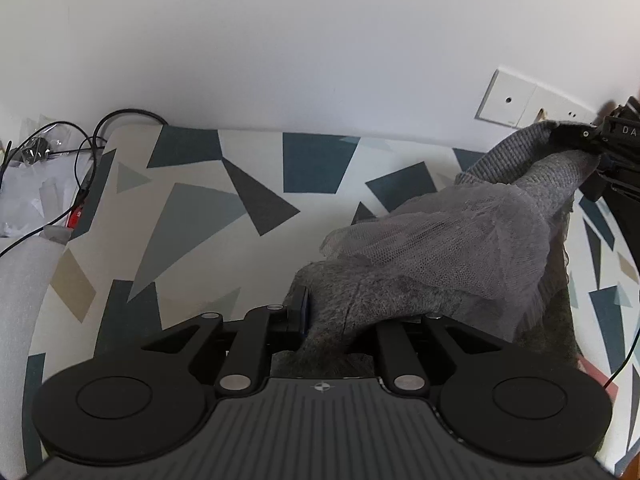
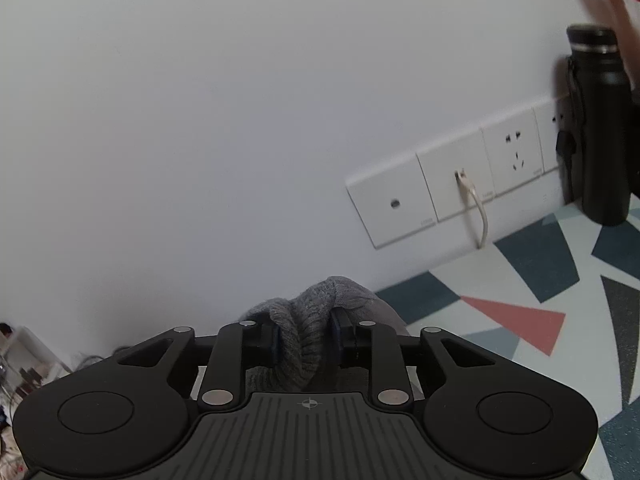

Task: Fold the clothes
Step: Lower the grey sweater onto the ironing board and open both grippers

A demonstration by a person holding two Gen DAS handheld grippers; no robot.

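A grey knitted garment (image 1: pixel 440 240) with a sheer mesh layer stretches across the patterned table (image 1: pixel 200 220) between both grippers. My left gripper (image 1: pixel 323 312) is shut on one fuzzy end of it, close to the tabletop; cloth hides its right finger. At the far right of the left wrist view, my right gripper (image 1: pixel 588 148) holds the ribbed end raised off the table near the wall. In the right wrist view, the ribbed knit of the garment (image 2: pixel 312 300) fills the gap between the pads of the right gripper (image 2: pixel 308 336).
A white wall runs close behind the table, with a row of sockets (image 2: pixel 452 192) and a white cable (image 2: pixel 476 208) plugged in. A black bottle (image 2: pixel 600 140) stands at the back right. Black cables (image 1: pixel 80 140) and a white foam roll (image 1: pixel 24 280) lie at the left.
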